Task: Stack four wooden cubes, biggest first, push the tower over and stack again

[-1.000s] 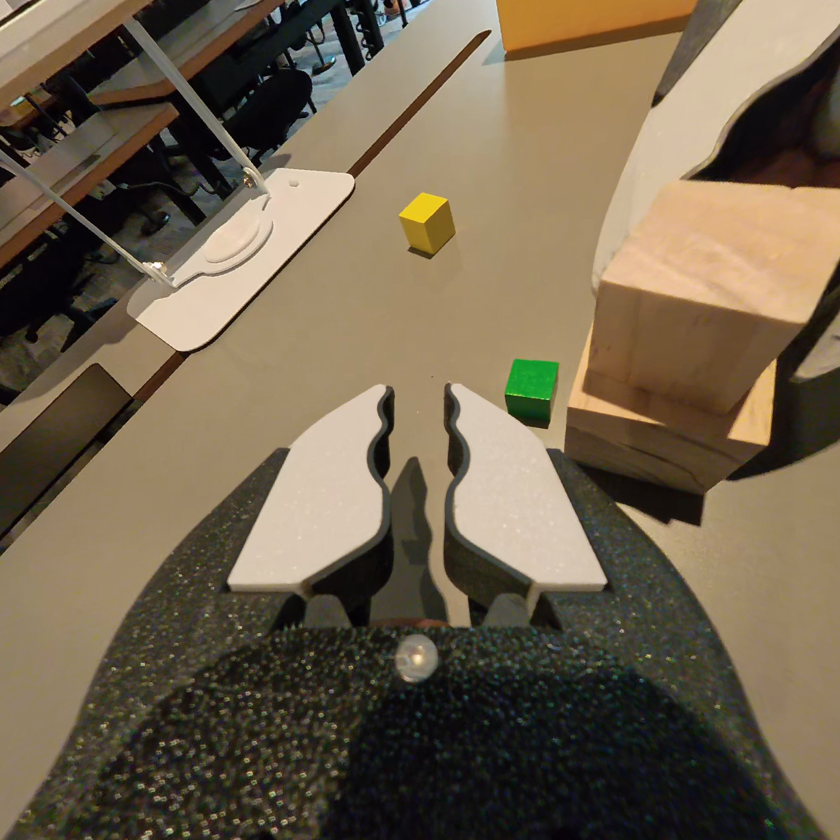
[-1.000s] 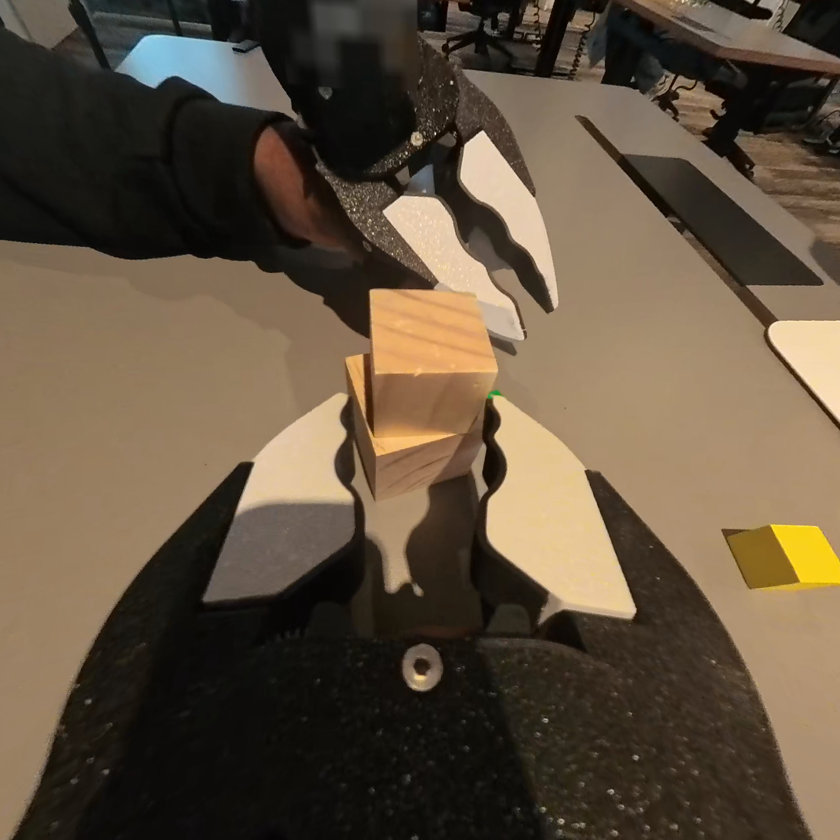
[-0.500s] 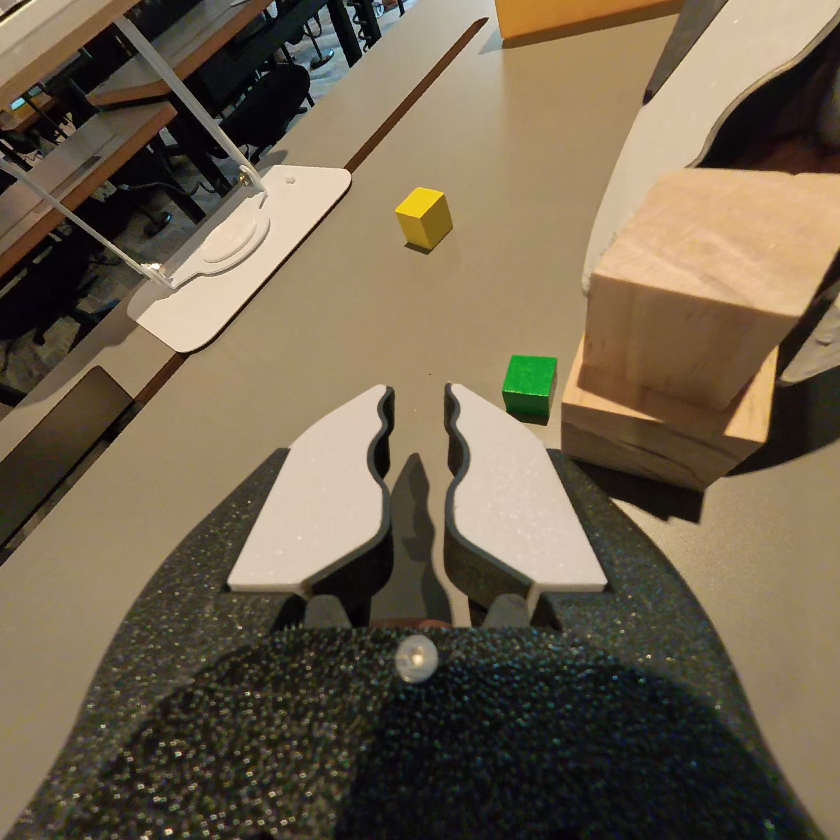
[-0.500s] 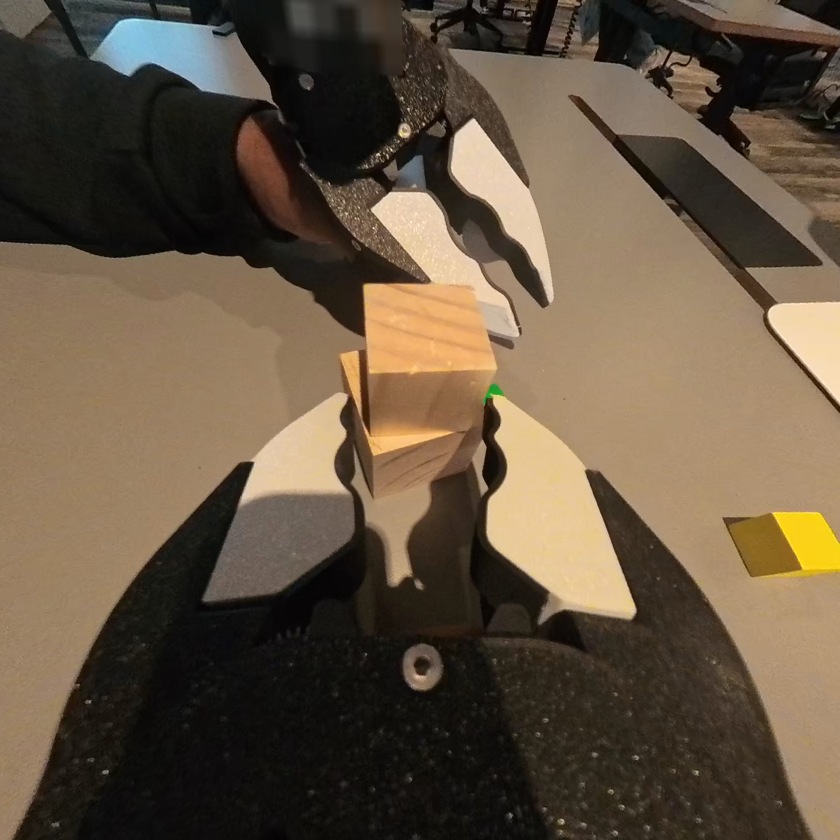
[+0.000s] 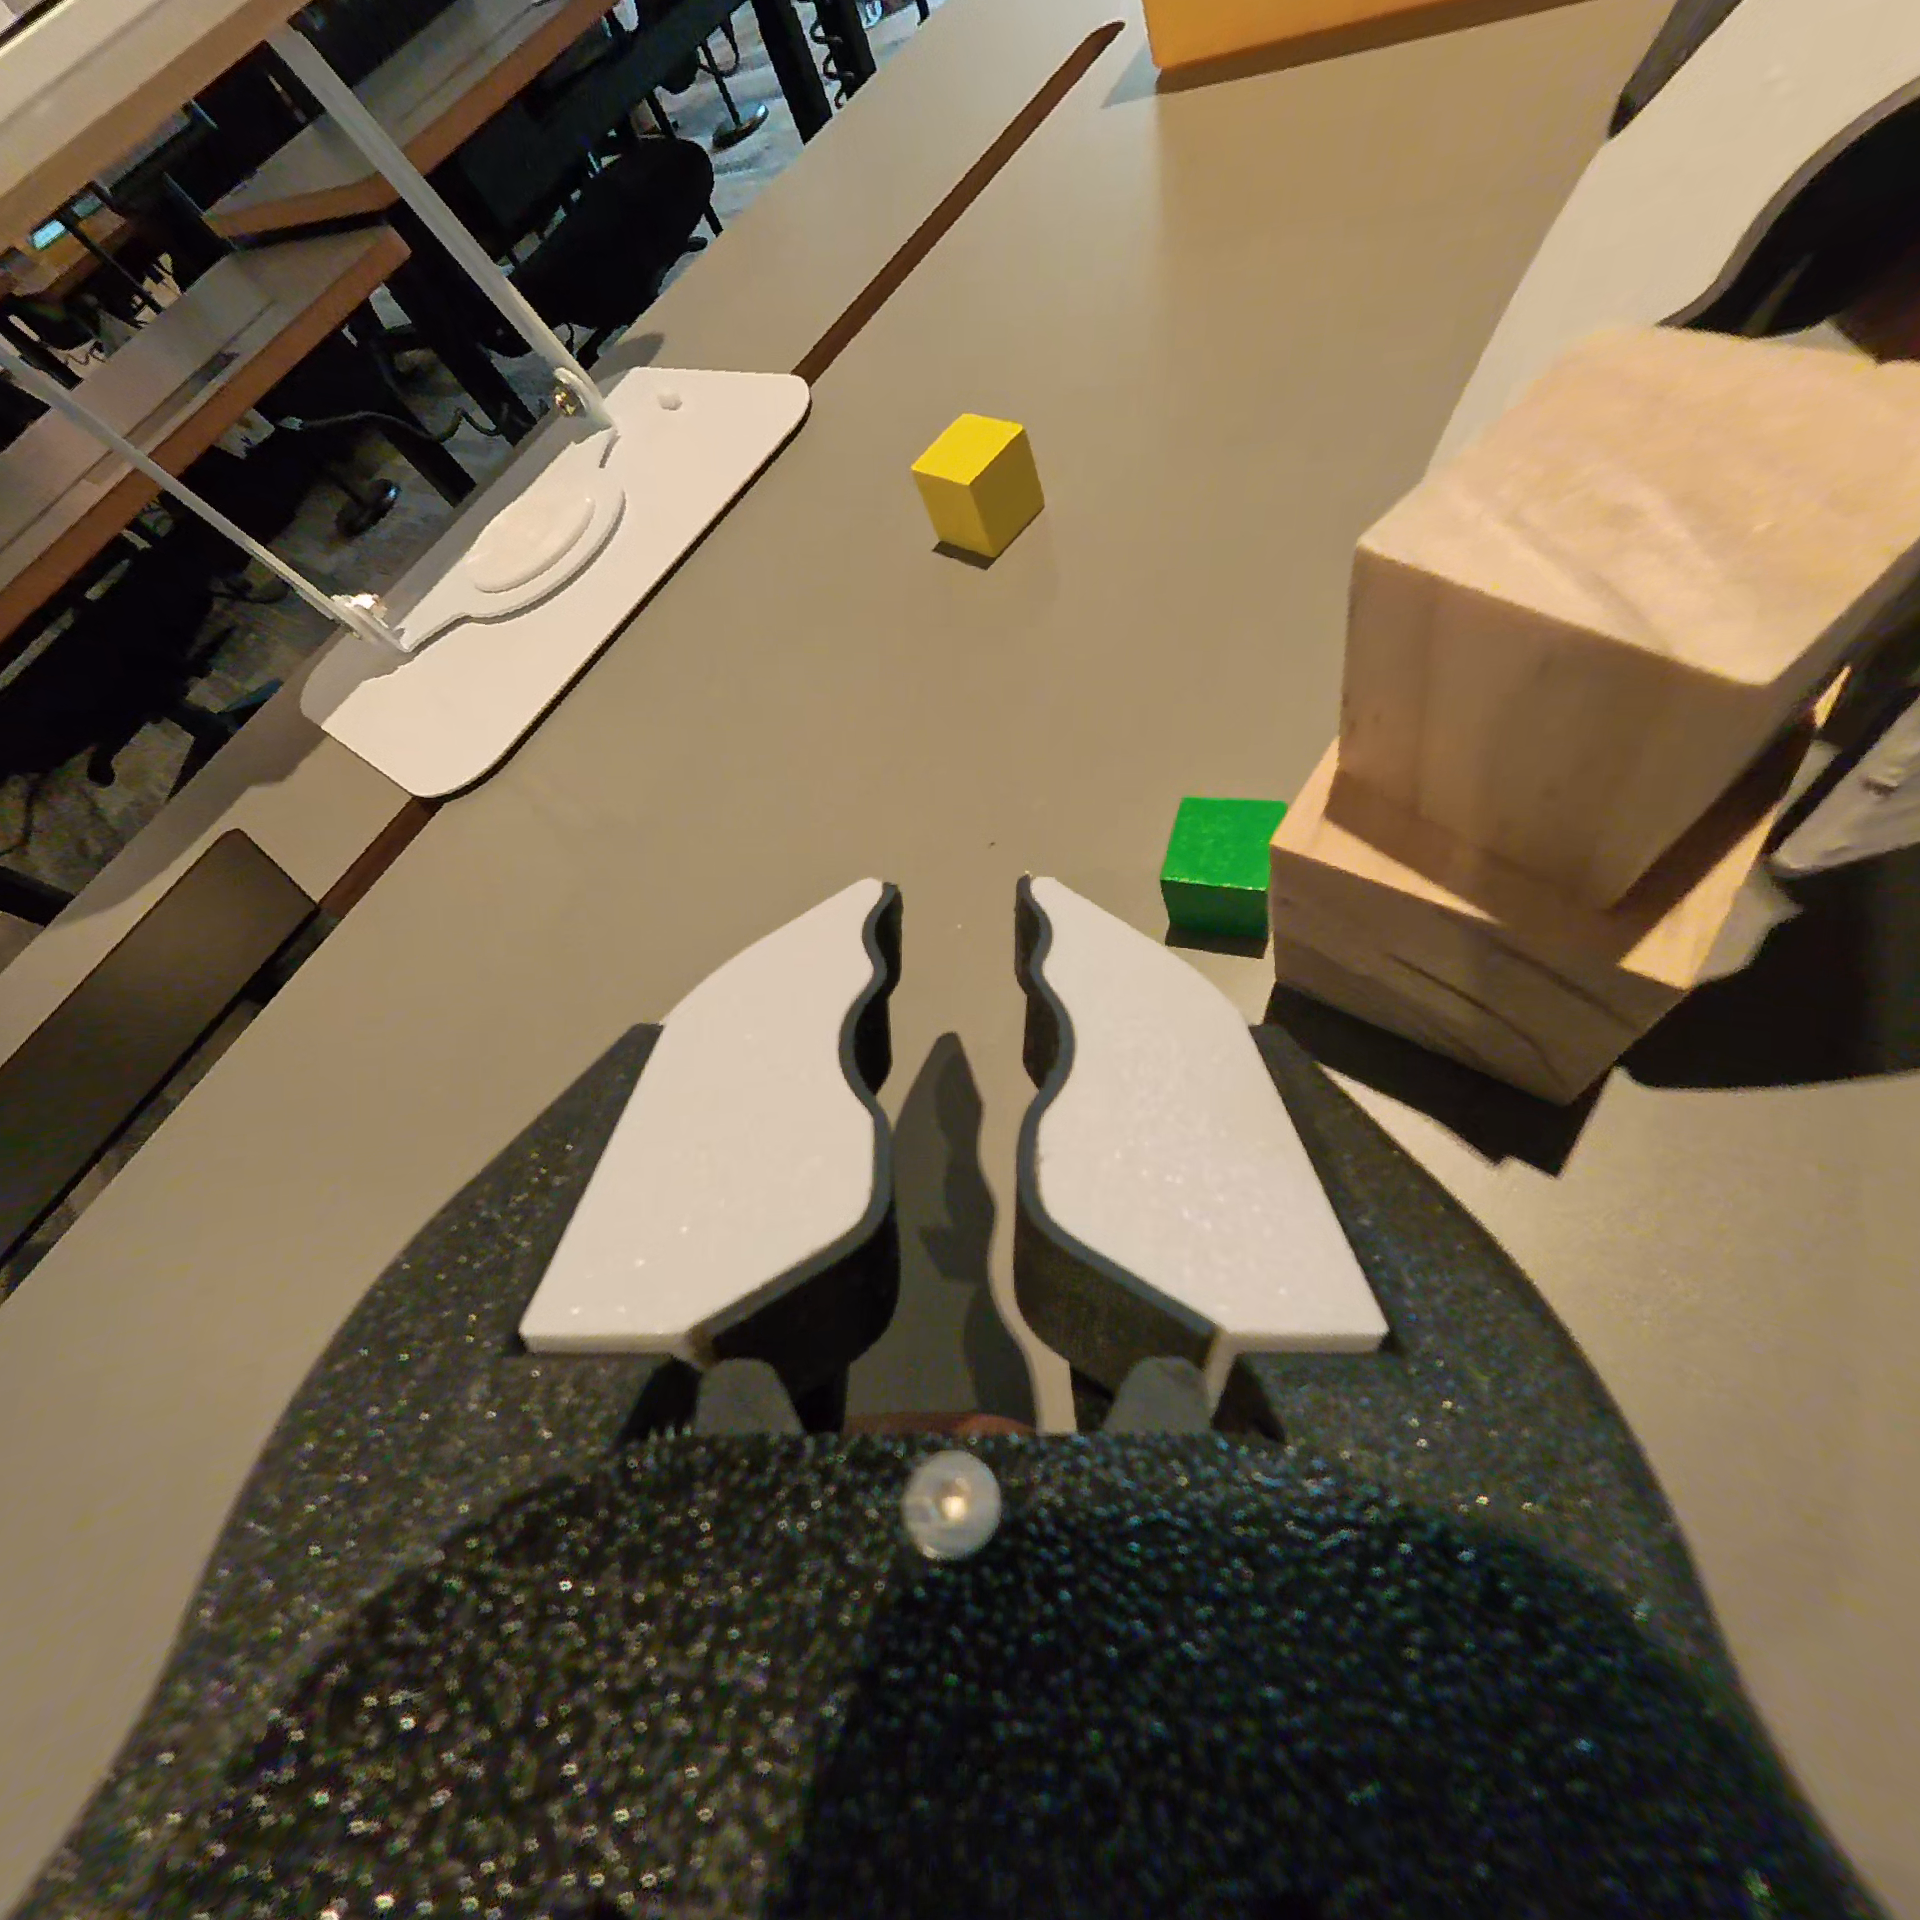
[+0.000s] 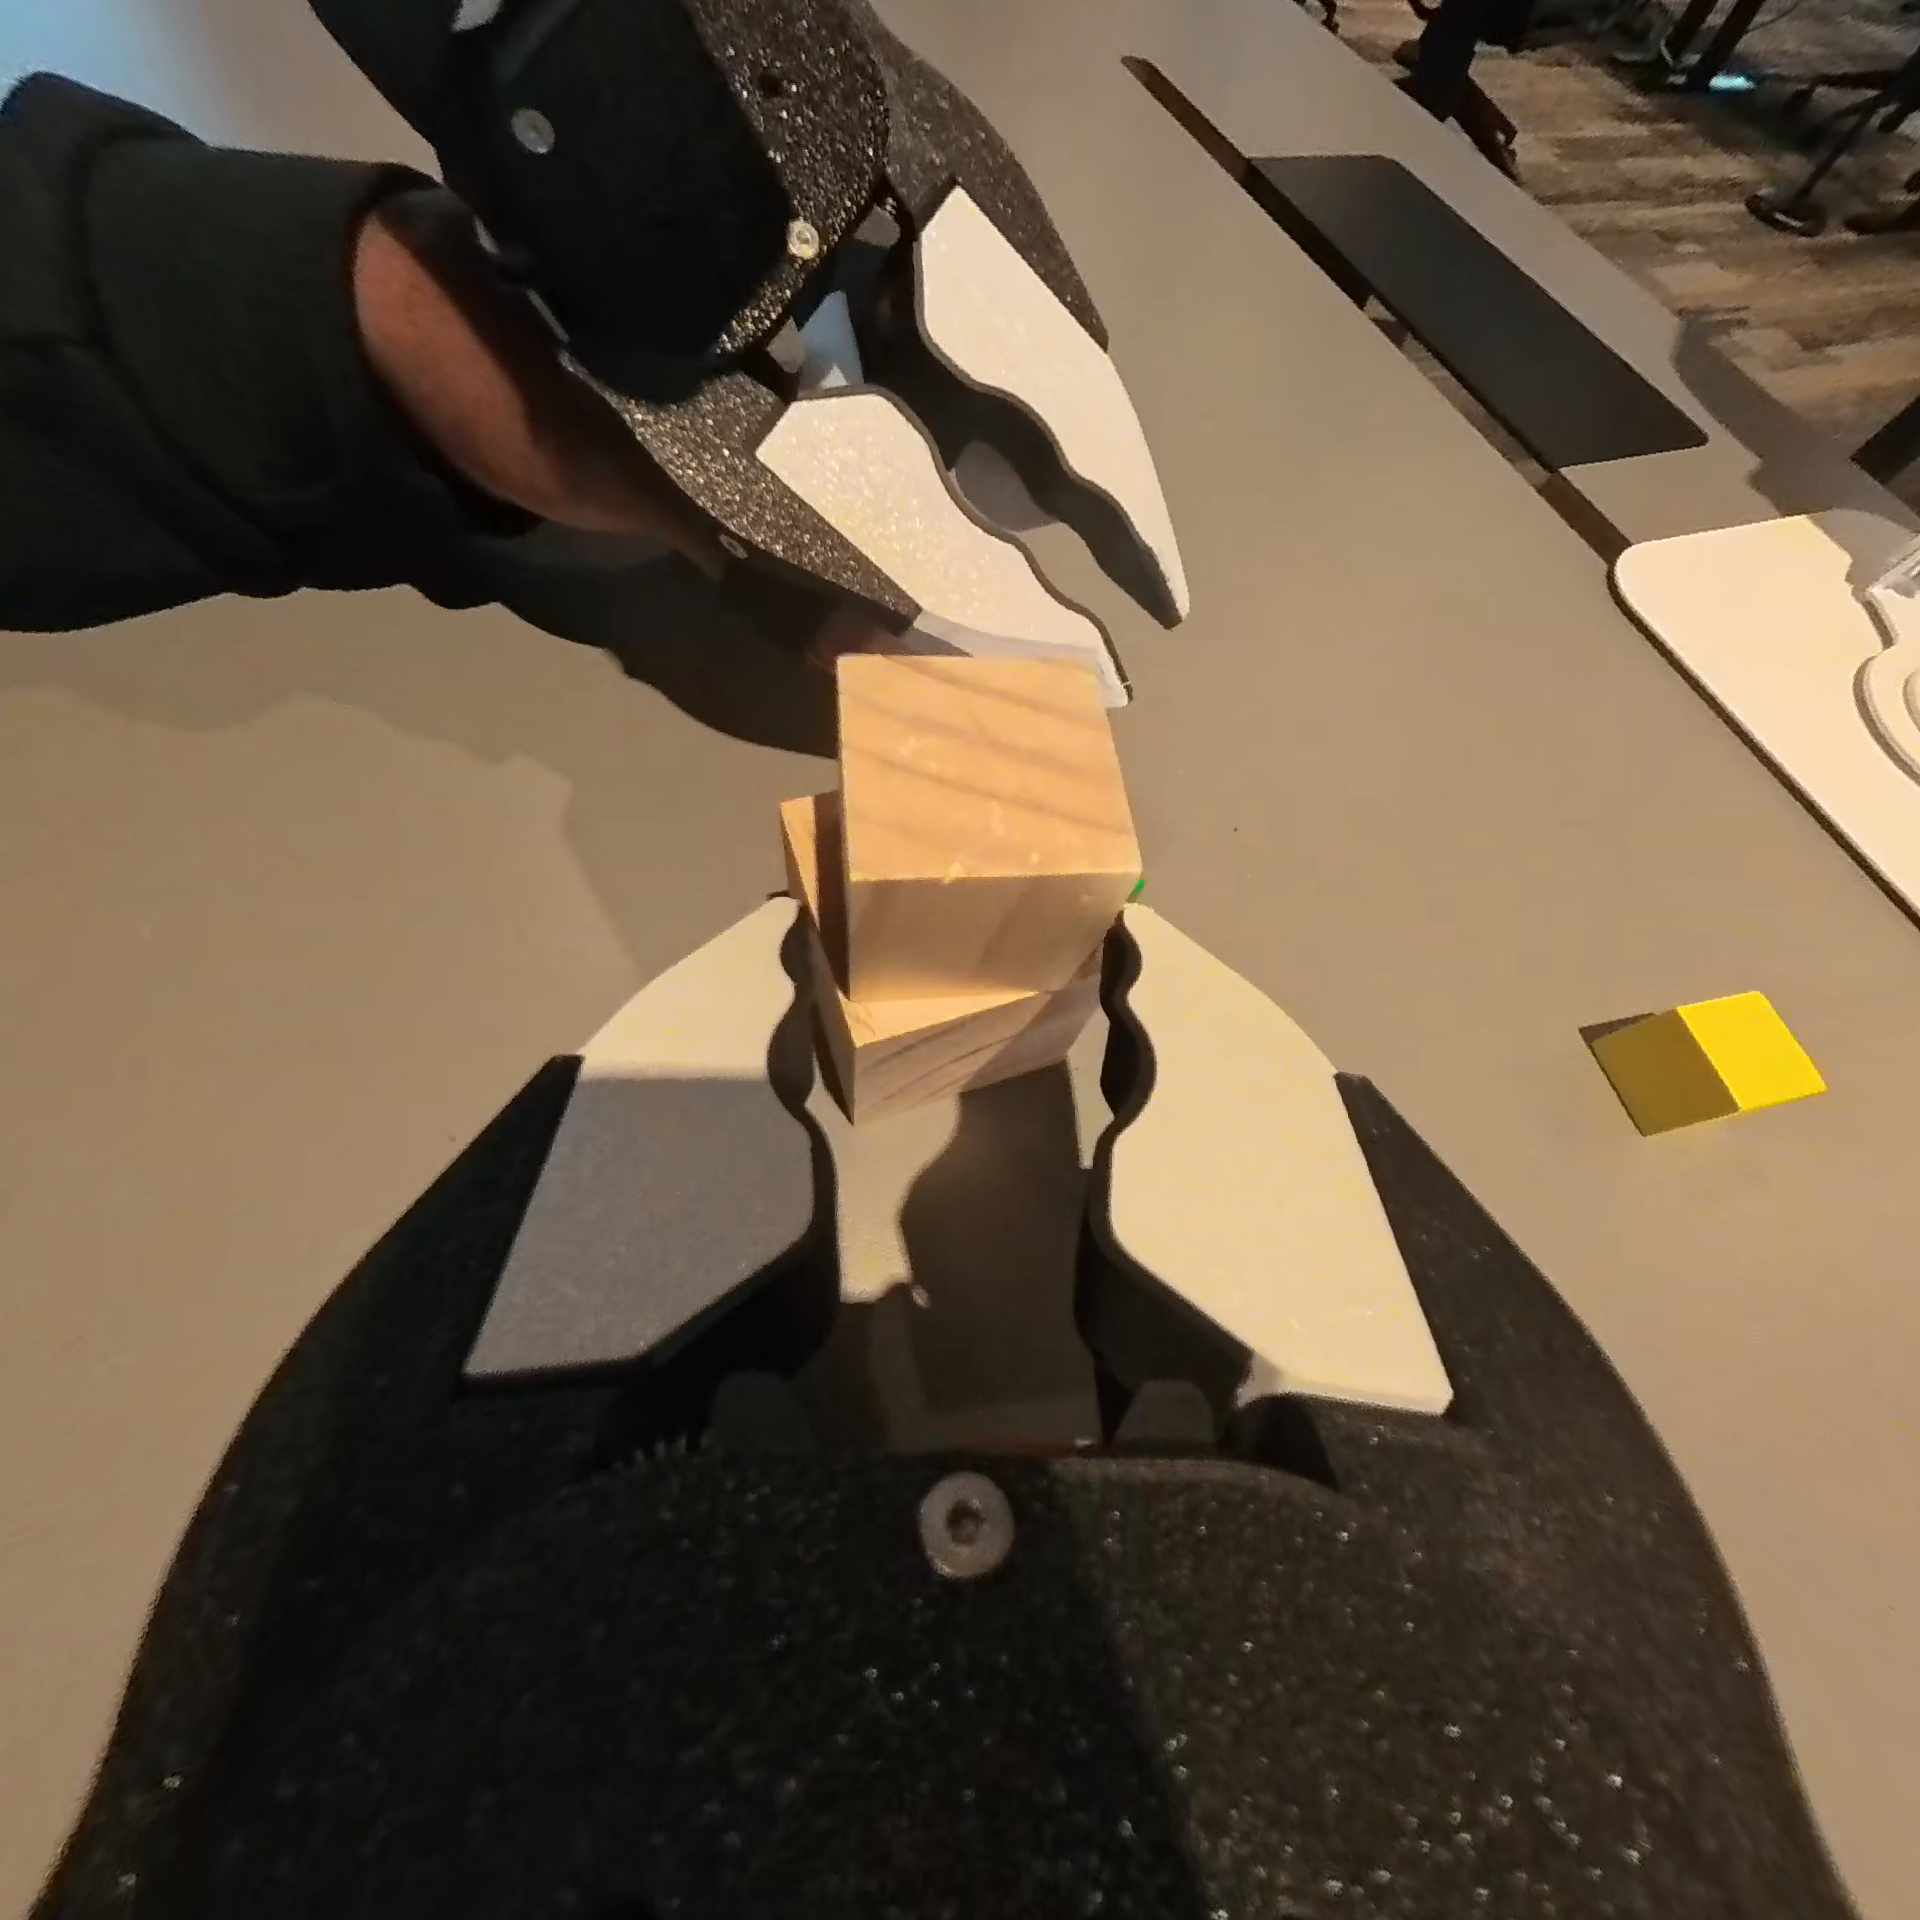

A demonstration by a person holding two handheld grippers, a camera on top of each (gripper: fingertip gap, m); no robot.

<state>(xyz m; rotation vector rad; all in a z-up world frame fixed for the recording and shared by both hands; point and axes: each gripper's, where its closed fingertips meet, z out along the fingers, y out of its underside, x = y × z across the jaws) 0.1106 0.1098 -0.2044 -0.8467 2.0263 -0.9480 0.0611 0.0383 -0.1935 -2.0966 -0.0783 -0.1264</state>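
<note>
Two plain wooden cubes are stacked on the grey table. The upper cube (image 6: 977, 821) sits turned and off-centre on the lower, larger cube (image 6: 956, 1049). My right gripper (image 6: 961, 914) has its jaws against the upper cube's sides. The stack also shows in the left wrist view, upper cube (image 5: 1600, 634) on lower cube (image 5: 1455, 977). A small green cube (image 5: 1218, 864) stands just left of the stack. A yellow cube (image 5: 979, 483) stands farther off and shows to my right in the right wrist view (image 6: 1714, 1060). My left gripper (image 5: 956, 894) is empty with a narrow gap, behind the stack (image 6: 1143, 649).
A white flat stand (image 5: 582, 561) with thin rods lies at the table's left edge, and it also shows in the right wrist view (image 6: 1745, 644). A dark mat (image 6: 1455, 301) lies beyond it. A person's dark sleeve (image 6: 187, 395) reaches over the table. An orange object (image 5: 1351, 26) stands at the far end. The upper cube (image 6: 977, 821) sits 4 cm or so from the ends of my right fingers. It is also in sight in the left wrist view (image 5: 1804, 371).
The left gripper has come closer to the stack and looms larger in the right wrist view. The upper cube stays on the lower one between the right jaws.
</note>
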